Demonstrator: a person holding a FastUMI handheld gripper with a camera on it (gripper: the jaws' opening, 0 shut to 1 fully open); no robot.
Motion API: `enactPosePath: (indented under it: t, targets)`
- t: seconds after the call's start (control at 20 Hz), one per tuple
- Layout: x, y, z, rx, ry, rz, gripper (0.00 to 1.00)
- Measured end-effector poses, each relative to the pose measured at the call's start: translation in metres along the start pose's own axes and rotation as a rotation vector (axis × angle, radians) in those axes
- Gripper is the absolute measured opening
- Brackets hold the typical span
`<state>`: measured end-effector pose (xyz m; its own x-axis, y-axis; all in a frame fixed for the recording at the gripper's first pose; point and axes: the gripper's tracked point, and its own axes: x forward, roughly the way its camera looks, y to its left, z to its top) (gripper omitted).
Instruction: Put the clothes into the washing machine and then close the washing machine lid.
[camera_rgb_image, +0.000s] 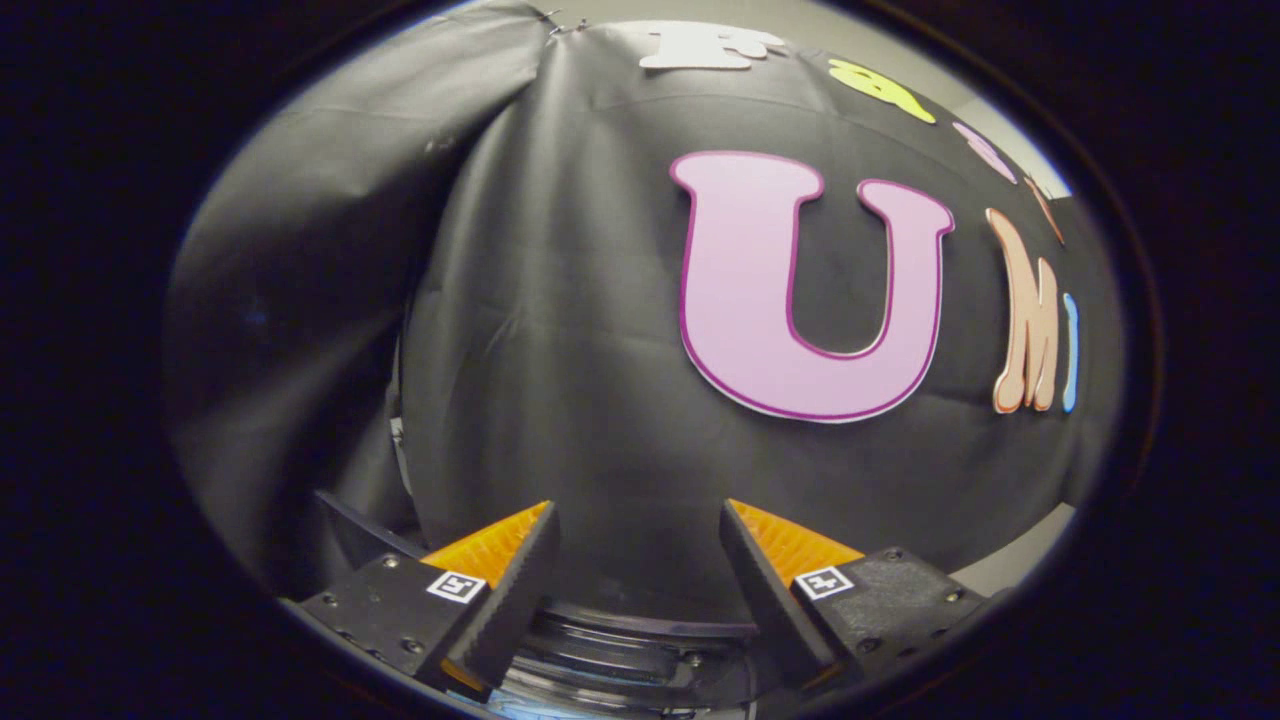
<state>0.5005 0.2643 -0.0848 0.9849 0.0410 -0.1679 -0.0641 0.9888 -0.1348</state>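
The claw (640, 560) is held wide open and empty above a curved washing machine rim (640, 640); soft clothes are presumably best pinched at a fold.

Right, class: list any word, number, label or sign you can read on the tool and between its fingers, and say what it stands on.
No readable words or numbers there.
First marker, on one finger's mount: coded square pattern, no letters.
Second marker, on the other mount: the same.
Round rim between the fingers of the open tool: no print visible.
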Motion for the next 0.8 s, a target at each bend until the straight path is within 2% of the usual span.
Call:
enactPosePath:
  t: [0.25, 0.4, 0.8]
  targets:
    - [0.012, 0.001, -0.010, 0.031, -0.022, -0.008, 0.96]
    - [0.016, 0.010, -0.027, 0.170, 0.057, 0.013, 0.94]
    - [0.013, 0.011, -0.025, 0.174, 0.075, 0.034, 0.96]
